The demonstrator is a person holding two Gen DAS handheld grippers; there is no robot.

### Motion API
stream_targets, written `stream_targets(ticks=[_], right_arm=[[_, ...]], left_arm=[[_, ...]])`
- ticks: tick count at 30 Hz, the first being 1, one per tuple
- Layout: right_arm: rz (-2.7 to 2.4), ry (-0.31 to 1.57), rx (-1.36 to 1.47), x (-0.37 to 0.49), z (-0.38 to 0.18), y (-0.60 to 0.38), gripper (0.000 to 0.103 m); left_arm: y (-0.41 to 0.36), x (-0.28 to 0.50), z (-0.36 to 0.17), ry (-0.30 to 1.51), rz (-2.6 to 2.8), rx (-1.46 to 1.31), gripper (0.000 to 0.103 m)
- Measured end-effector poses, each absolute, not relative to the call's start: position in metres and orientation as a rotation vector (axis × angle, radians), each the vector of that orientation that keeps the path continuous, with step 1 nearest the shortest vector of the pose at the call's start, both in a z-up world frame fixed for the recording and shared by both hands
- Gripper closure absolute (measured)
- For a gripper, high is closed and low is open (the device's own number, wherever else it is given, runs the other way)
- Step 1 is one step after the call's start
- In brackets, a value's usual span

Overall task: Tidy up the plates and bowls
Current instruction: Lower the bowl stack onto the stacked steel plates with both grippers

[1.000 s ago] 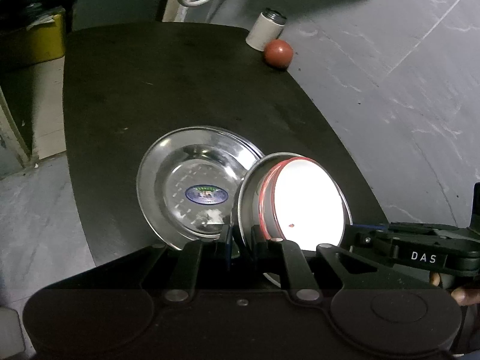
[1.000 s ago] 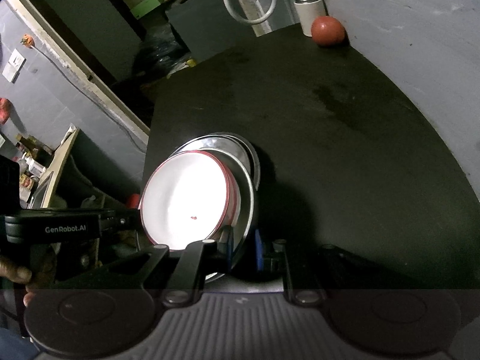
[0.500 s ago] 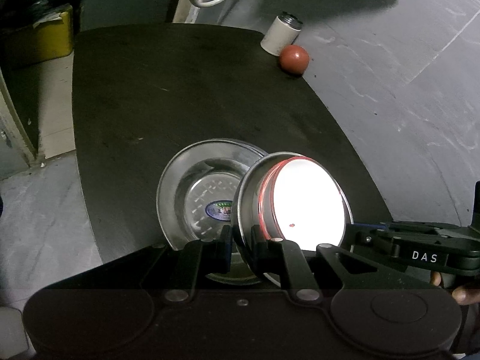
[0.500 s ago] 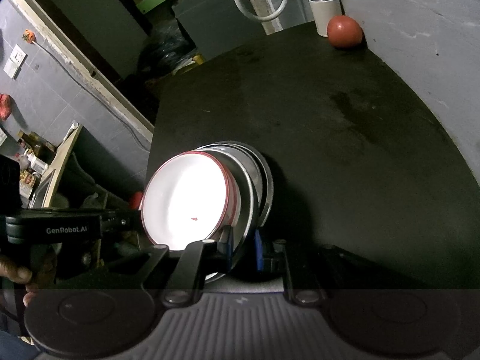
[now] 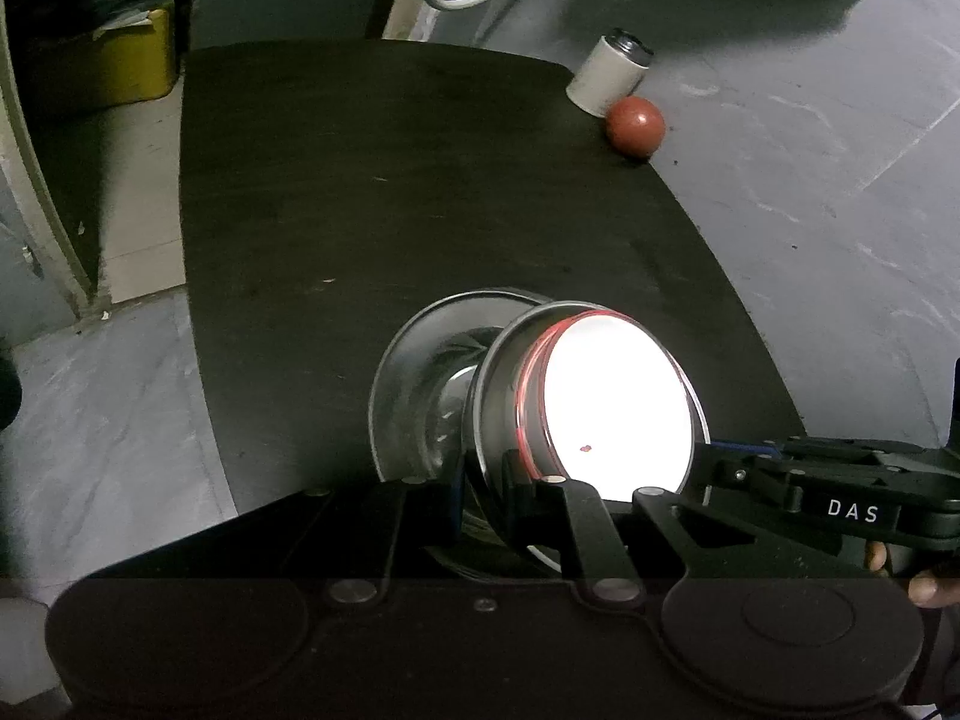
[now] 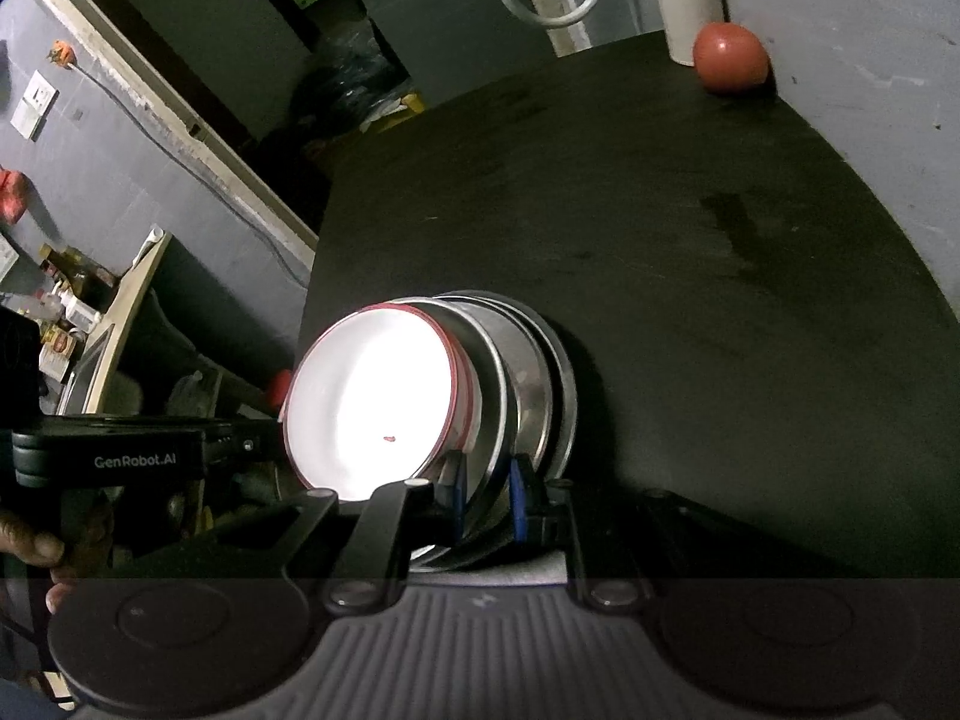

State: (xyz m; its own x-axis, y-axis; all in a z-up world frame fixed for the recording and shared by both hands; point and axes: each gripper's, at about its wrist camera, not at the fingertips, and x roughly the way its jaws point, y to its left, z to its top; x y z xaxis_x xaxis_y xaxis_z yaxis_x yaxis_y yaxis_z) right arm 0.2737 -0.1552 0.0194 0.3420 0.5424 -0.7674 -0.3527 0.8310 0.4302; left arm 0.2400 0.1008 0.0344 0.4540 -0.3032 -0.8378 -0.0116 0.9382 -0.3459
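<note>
Moved: steel plate [image 5: 414, 384] on the table slides under the held stack since earlier.
Claws: left gripper [image 5: 483, 495] and right gripper [image 6: 486, 495] both clamp the steel dish [image 5: 498, 396] holding the white bowl [image 5: 618, 402], lower centre.
Surface: dark table [image 5: 390, 210], grey floor [image 5: 840, 180].
Upper right: red ball [image 5: 635, 125], white can [image 5: 607, 77].

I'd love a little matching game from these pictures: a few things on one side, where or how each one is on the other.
Things:
1. white bowl
2. steel plate
3. ball
4. can

Places:
A. flat on the black table
B. nested in a steel bowl that both grippers pinch by the rim
C. off the table's far corner, upright
D. beside the can

Pairs: 1-B, 2-A, 3-D, 4-C
</note>
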Motion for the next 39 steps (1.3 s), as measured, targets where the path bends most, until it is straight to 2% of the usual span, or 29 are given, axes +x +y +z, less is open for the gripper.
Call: stream_targets(ticks=[39], right_arm=[[0.608,1.093,0.185,0.287,0.013,-0.138,0.087]], left_arm=[[0.110,0.250,0.025,1.116,-0.147,-0.332,0.090]])
